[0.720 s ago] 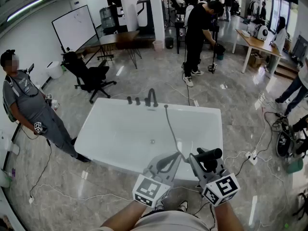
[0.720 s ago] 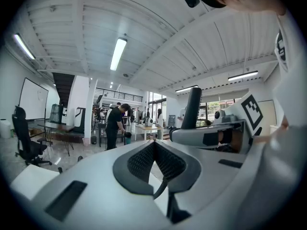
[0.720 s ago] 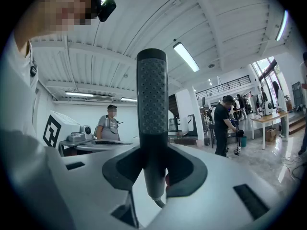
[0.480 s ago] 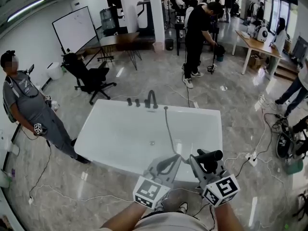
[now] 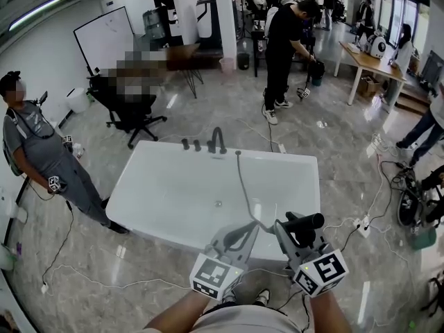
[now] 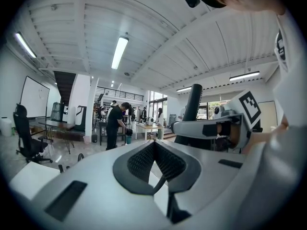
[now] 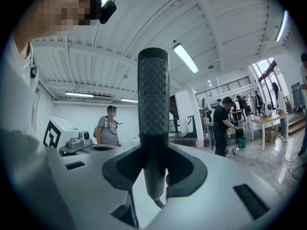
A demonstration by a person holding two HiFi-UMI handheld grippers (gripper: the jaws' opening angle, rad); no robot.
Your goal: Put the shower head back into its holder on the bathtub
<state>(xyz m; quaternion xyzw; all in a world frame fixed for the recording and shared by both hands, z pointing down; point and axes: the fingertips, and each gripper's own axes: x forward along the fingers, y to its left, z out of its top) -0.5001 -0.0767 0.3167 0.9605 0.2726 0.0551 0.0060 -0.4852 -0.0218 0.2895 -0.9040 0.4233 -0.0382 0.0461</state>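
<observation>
The white bathtub (image 5: 132, 193) stands ahead of me, with a dark faucet (image 5: 218, 141) and knobs on its far rim. A grey hose (image 5: 244, 186) runs from that rim across the tub toward my grippers. Over the tub's near edge my right gripper (image 5: 288, 225) is shut on the black shower head (image 5: 305, 222). In the right gripper view its textured handle (image 7: 153, 109) stands upright between the jaws of the right gripper (image 7: 153, 153). Beside it on the left, my left gripper (image 5: 251, 227) is shut, and in the left gripper view the left gripper (image 6: 153, 145) has its pads meeting at the tips.
A person in grey (image 5: 41, 158) stands left of the tub beside a black office chair (image 5: 128, 109). Another person in black (image 5: 284, 54) bends over beyond the tub. Cables and a power strip (image 5: 361, 224) lie on the floor to the right.
</observation>
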